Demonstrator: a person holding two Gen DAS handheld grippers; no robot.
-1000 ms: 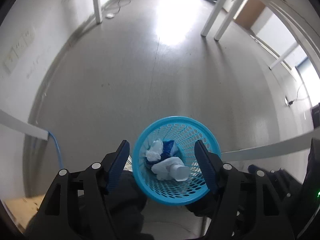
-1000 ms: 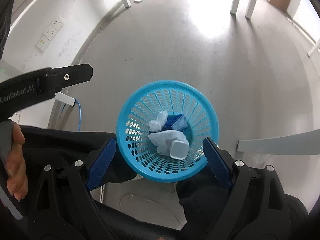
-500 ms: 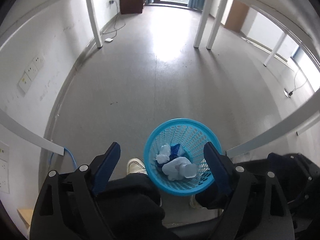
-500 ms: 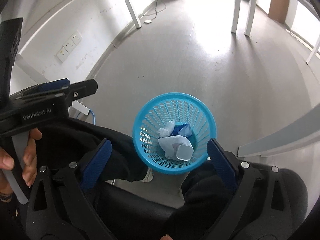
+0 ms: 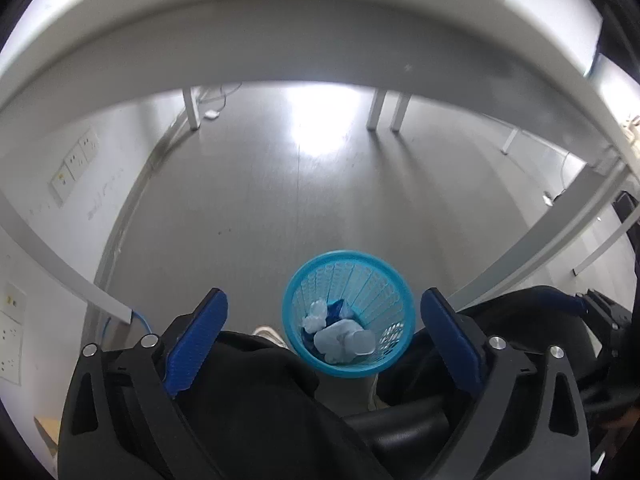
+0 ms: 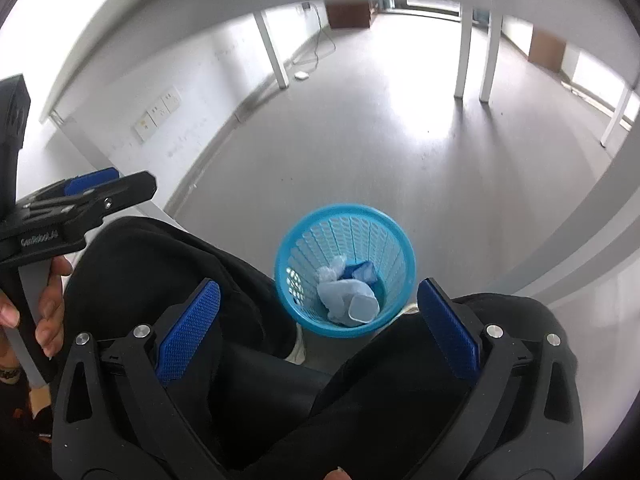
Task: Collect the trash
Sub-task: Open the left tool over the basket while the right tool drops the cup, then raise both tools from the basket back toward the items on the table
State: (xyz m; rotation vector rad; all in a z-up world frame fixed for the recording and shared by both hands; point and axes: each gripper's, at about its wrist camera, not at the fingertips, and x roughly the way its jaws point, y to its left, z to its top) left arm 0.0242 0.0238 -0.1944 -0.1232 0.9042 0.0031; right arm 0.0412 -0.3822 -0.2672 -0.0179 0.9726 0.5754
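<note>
Fingers: left gripper [image 5: 323, 326] just spread wide, empty | right gripper [image 6: 318, 306] same

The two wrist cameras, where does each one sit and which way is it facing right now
Left wrist: on the left gripper, aimed steeply down at the floor under a white table edge; its open blue pads and dark trouser legs show.
Right wrist: on the right gripper, aimed likewise; open pads, trouser legs and the hand holding the other gripper show.
Shared: the blue basket holding crumpled trash.
</note>
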